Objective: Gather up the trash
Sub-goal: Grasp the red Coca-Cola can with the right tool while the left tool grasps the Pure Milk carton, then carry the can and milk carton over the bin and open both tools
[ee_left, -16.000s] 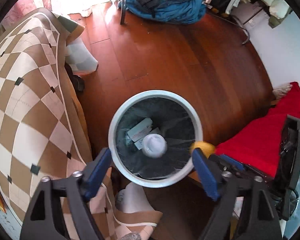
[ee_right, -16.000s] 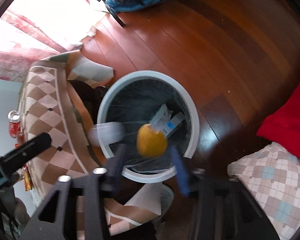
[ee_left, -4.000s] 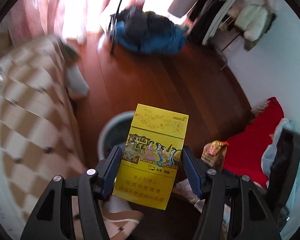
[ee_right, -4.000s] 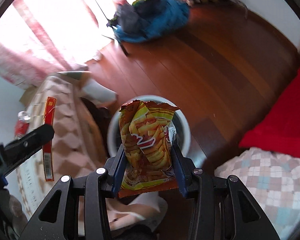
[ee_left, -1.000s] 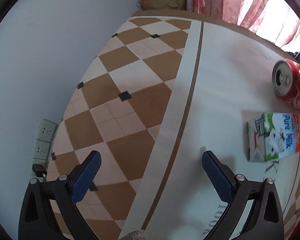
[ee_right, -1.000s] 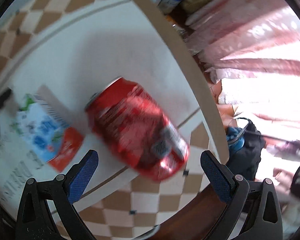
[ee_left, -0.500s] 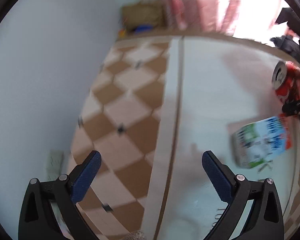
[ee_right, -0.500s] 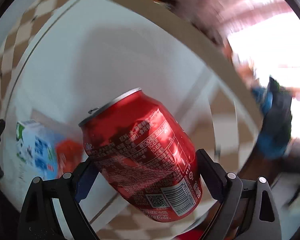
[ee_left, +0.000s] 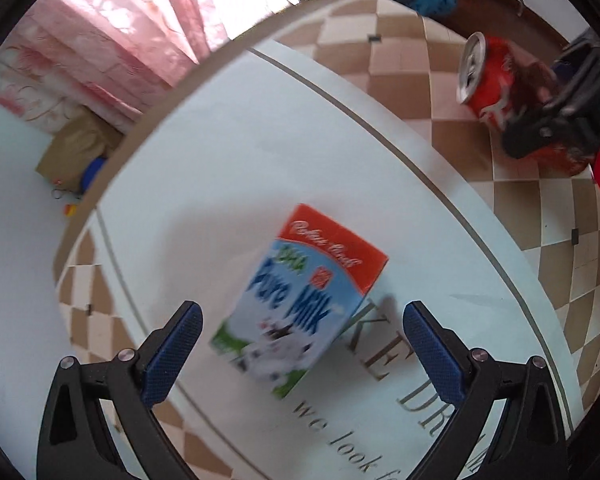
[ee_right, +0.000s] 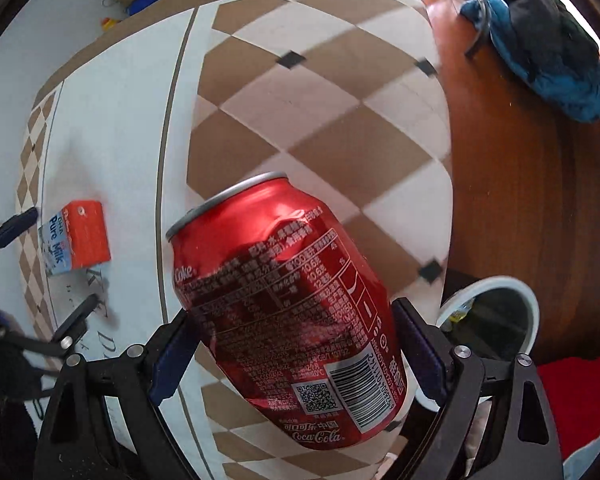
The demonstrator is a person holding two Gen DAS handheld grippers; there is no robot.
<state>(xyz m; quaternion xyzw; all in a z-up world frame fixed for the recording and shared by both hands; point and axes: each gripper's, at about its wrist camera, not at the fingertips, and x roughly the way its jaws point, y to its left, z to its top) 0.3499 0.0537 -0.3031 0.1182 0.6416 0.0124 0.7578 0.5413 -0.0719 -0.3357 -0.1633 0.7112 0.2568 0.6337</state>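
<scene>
Lying flat on the pale centre panel of the tabletop (ee_left: 228, 152), the milk carton (ee_left: 300, 304) has its long axis running diagonally in the left wrist view: the red-orange end points up and to the right, away from the camera, and the green end with the cow print points down and to the left, toward it. The carton sits between the two blue pads of the left claw (ee_left: 302, 348), nearer the left pad than the right, with clear tabletop on either side of it; the claw is spread wide and touches nothing. Printed grey lettering runs along the cloth just below and right of the carton.

The right claw (ee_right: 296, 344) is closed on the cola can (ee_right: 284, 312), its pads pressing the can's lower body from both sides. The can's long axis is tilted, its silver top rim pointing up and to the left, away from the camera, and its barcode end down and to the right, closest to the lens. The red wall shows a dent near the top. It is held above the brown-and-cream checked border of the cloth, near the edge of the tabletop.

Down on the wooden floor (ee_right: 520, 184), beyond that edge and just right of the can, stands the white-rimmed trash bin (ee_right: 530, 320). A blue and black heap of clothing (ee_right: 548, 36) lies farther off on the floor.
</scene>
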